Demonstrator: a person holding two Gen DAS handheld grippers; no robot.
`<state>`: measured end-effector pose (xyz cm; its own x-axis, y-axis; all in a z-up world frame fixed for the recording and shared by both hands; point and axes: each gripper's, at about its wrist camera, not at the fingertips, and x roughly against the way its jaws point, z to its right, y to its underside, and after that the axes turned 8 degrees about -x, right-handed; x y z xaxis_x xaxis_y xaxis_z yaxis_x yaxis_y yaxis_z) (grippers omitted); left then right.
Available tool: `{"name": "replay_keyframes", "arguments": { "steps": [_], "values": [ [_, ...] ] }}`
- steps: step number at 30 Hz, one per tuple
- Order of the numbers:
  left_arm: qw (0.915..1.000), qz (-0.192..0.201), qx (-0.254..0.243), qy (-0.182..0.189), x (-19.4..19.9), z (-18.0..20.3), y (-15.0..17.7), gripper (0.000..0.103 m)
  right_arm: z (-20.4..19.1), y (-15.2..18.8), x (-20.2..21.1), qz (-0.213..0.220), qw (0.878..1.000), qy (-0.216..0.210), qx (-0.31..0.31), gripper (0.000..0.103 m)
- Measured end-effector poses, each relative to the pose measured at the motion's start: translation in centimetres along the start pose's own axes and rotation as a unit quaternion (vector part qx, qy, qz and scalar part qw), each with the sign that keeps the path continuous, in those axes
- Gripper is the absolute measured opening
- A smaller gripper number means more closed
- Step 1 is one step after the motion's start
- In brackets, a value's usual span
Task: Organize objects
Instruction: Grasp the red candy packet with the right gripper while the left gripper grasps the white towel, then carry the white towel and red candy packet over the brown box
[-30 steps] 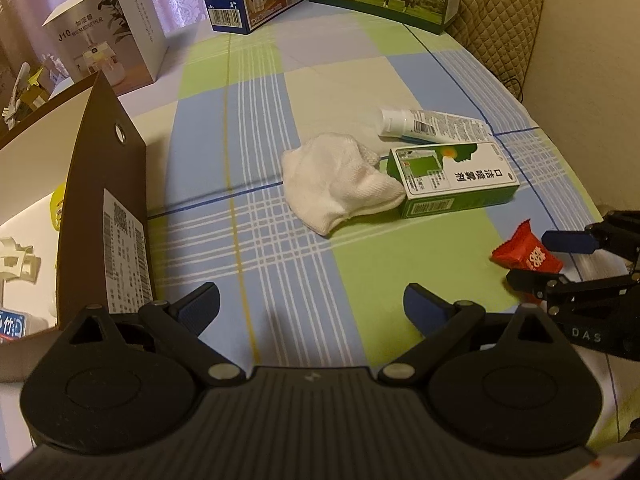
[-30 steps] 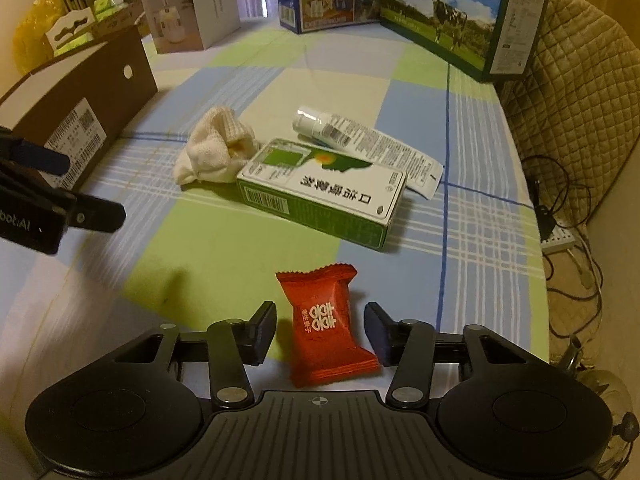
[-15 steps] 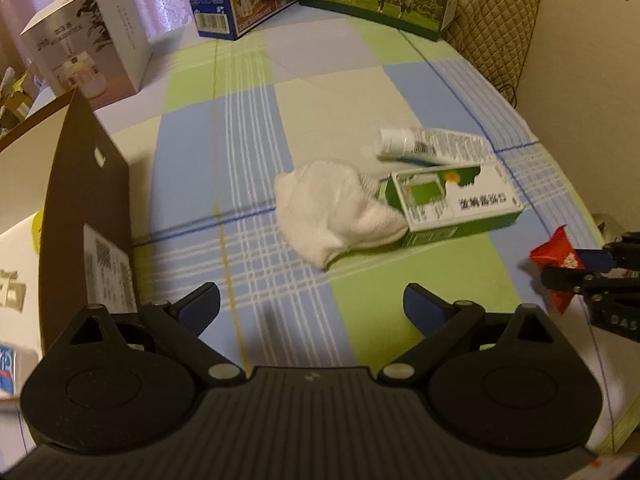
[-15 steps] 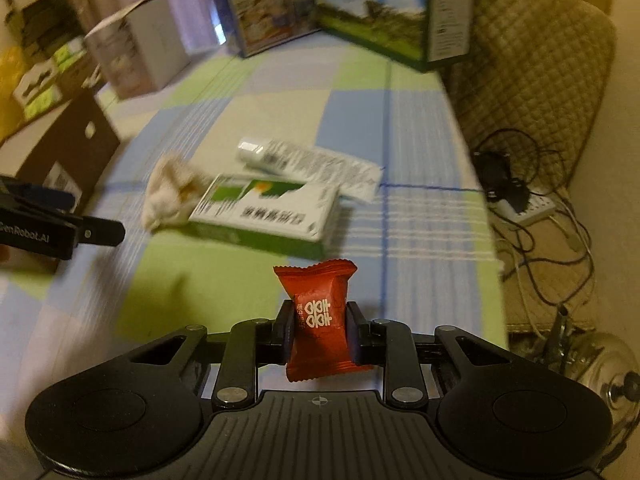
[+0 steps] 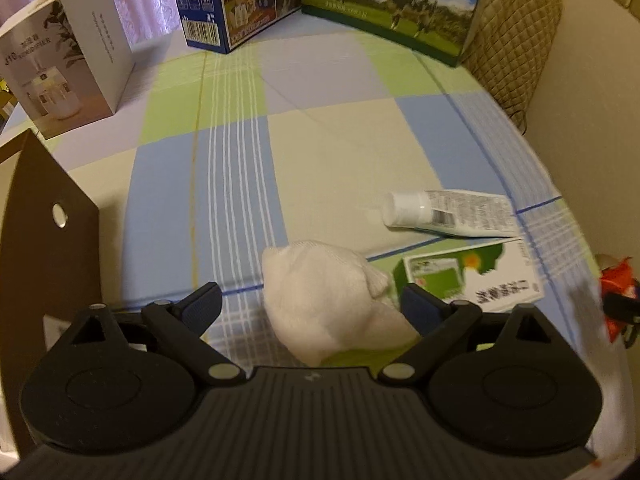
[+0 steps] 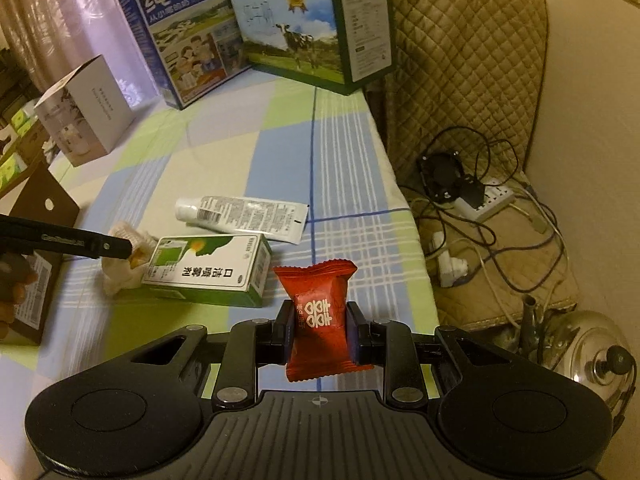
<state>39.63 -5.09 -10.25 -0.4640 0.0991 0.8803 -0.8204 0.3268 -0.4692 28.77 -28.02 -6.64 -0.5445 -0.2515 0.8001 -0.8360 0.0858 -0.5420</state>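
A crumpled white cloth (image 5: 320,300) lies on the checked tablecloth between the fingers of my left gripper (image 5: 310,306). Its jaws are closing, and the pads stand clear of the cloth on both sides. Right of the cloth lies a green-and-white box (image 5: 480,280), with a white tube (image 5: 448,218) behind it. My right gripper (image 6: 318,330) is shut on a red candy packet (image 6: 318,304), held above the table's right part. The right wrist view shows the box (image 6: 208,268), the tube (image 6: 248,216), the cloth (image 6: 120,272) and one of the left gripper's fingers (image 6: 100,245) over it.
An open brown cardboard box (image 5: 44,240) stands at the left. At the back are a white carton (image 5: 68,64) and two milk cases (image 5: 240,0) (image 5: 392,4). Beyond the table's right edge are a quilted chair (image 6: 460,60), tangled cables (image 6: 480,200) and a metal kettle (image 6: 592,352).
My left gripper moved forward until the cloth lay between its fingers. My right gripper shut on the red candy packet, lifted it off the table and rolled.
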Motion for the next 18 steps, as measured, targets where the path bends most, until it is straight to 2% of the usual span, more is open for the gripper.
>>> {"name": "replay_keyframes", "arguments": {
  "steps": [9, 13, 14, 18],
  "values": [
    [0.9993, -0.03, 0.01, 0.018, -3.4, -0.1, 0.3, 0.088, 0.7, 0.2, -0.4, -0.005, 1.0, 0.007, -0.012, 0.023],
    [0.9991, -0.025, 0.01, 0.033, -3.6, 0.1, 0.6, 0.072, 1.0, 0.2, -0.4, -0.004, 1.0, 0.012, -0.018, 0.023],
    [0.9992, -0.02, 0.005, 0.034, -3.5, 0.2, 0.7, 0.065, 1.1, 0.2, -0.3, -0.004, 1.0, 0.012, -0.019, 0.023],
    [0.9995, -0.008, -0.009, 0.03, -2.7, 0.5, 1.1, 0.055, 1.3, 0.3, 0.0, 0.0, 1.0, 0.011, -0.021, 0.023]
  ]
}}
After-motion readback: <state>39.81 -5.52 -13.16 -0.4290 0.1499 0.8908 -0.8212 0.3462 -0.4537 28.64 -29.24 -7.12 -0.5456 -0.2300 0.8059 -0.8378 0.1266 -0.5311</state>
